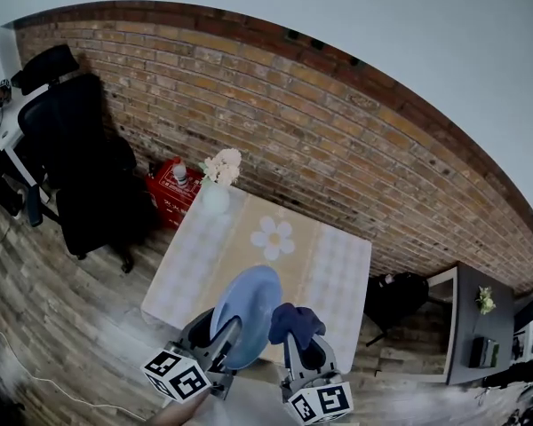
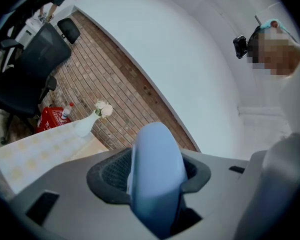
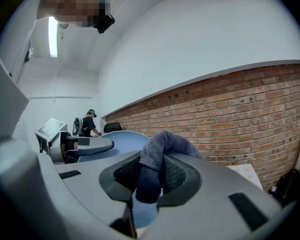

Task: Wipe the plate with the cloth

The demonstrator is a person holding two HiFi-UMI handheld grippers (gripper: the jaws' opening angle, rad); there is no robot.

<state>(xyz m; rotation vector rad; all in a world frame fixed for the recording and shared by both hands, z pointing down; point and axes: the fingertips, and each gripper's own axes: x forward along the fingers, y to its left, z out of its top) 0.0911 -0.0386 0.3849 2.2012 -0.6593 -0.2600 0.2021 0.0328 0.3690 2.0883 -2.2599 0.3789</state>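
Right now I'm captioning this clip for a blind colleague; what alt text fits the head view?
Seen from above, the left gripper holds a light blue plate by its edge and the right gripper holds a dark blue cloth beside it, above a table with a vase of white flowers against a brick wall.

Office: desk chair [image 1: 82, 162], brick wall [image 1: 338, 149]

The plate's [image 1: 253, 302] lower rim and the cloth's [image 1: 295, 319] lower end are hidden between jaws.
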